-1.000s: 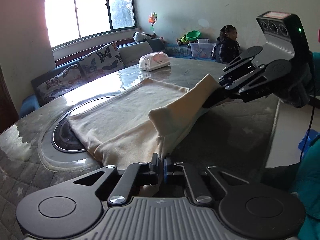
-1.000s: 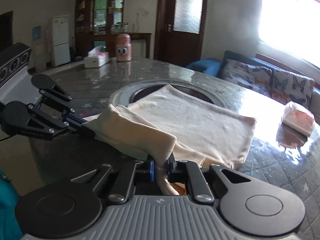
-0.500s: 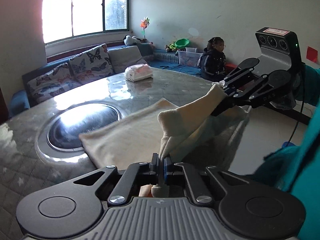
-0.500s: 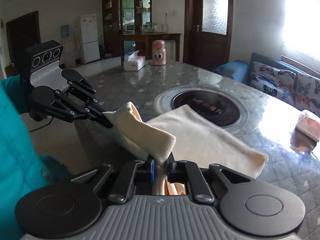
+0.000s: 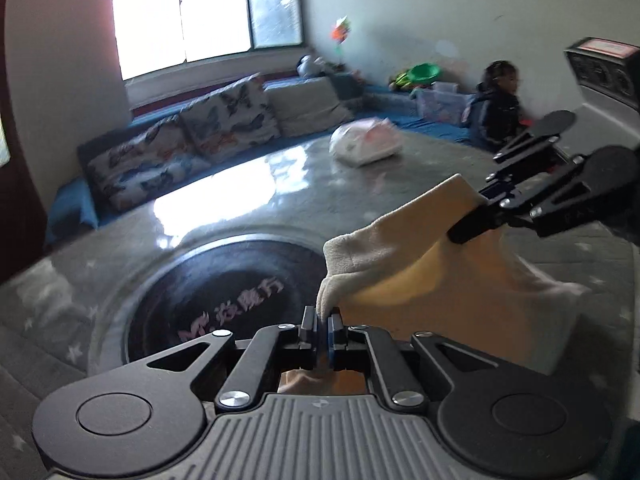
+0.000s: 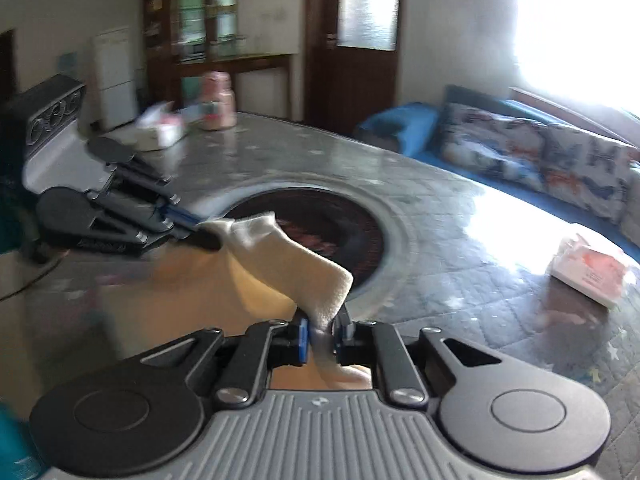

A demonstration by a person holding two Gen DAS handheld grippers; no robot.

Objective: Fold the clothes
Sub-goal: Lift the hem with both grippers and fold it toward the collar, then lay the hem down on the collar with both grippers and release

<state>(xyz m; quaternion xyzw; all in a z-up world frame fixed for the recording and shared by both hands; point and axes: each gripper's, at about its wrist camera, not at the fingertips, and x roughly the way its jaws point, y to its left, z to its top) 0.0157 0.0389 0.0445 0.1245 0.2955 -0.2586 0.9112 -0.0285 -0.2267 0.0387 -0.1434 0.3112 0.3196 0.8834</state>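
A cream cloth [image 5: 404,248] hangs stretched between my two grippers, lifted off the grey round table [image 5: 248,196]. My left gripper [image 5: 322,330] is shut on one corner of it. My right gripper [image 6: 322,330] is shut on the other corner; it also shows at the right of the left wrist view [image 5: 472,216]. In the right wrist view the cloth [image 6: 296,264] runs from my jaws to the left gripper [image 6: 200,236] at the left. The cloth's lower part droops below, blurred.
A dark round inset plate [image 5: 224,300] sits in the table's middle. A tissue pack [image 5: 366,146] lies at the far side. A pink jar [image 6: 216,100] and tissue box [image 6: 158,130] stand on the table. A sofa [image 5: 192,140] and a child [image 5: 496,104] are behind.
Both grippers have lifted the cloth up off the table and pulled it toward the near edge; the dark inset plate, covered a second ago, is now bare.
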